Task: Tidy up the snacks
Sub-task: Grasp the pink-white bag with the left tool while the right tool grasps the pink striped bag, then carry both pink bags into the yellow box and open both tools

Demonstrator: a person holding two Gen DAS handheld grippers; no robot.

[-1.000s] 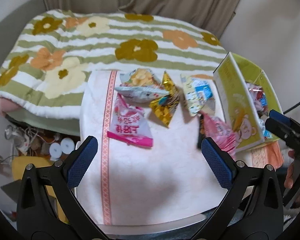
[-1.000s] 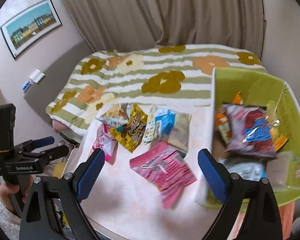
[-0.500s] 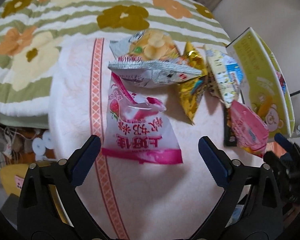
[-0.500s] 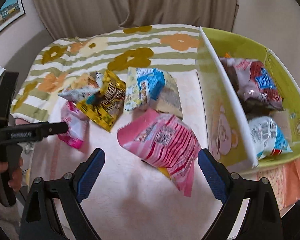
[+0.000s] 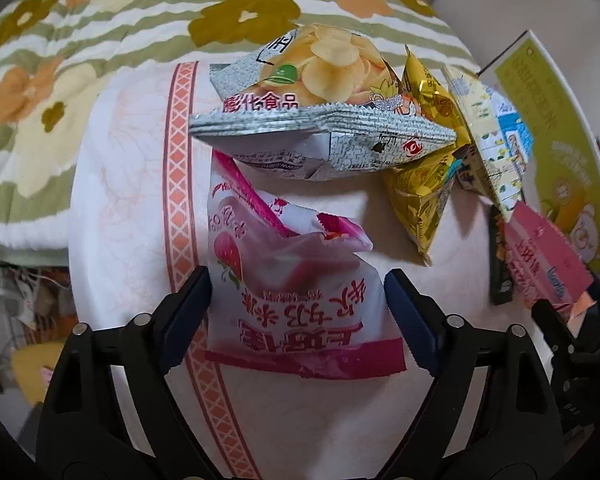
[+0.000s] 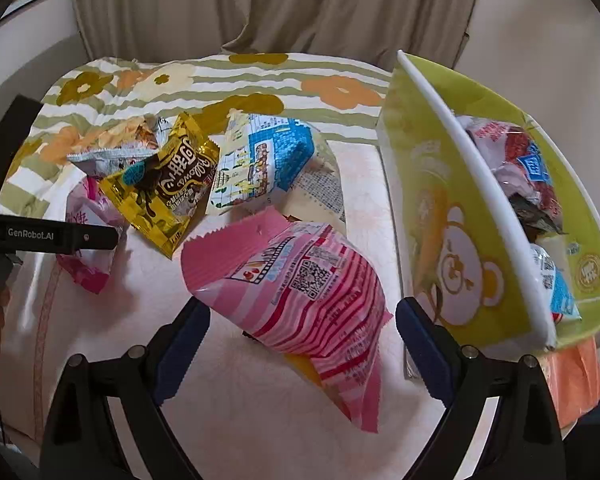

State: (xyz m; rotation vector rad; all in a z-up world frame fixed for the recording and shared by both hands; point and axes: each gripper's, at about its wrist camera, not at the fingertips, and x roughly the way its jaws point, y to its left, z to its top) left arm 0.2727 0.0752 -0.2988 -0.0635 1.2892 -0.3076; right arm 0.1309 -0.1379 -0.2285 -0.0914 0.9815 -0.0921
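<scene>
Pink towel (image 5: 132, 184), left gripper (image 5: 298, 304) closing around strawberry packet (image 5: 296, 280)

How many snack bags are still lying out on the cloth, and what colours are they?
Pink bags: 2, the strawberry-printed pink and white plastic bag and the pink striped foil bag
Gold bags: 1, the shiny gold foil bag
Silver bags: 1, the silver chip bag
Blue and cream bags: 1, the blue and cream printed bag
Total: 5
</scene>
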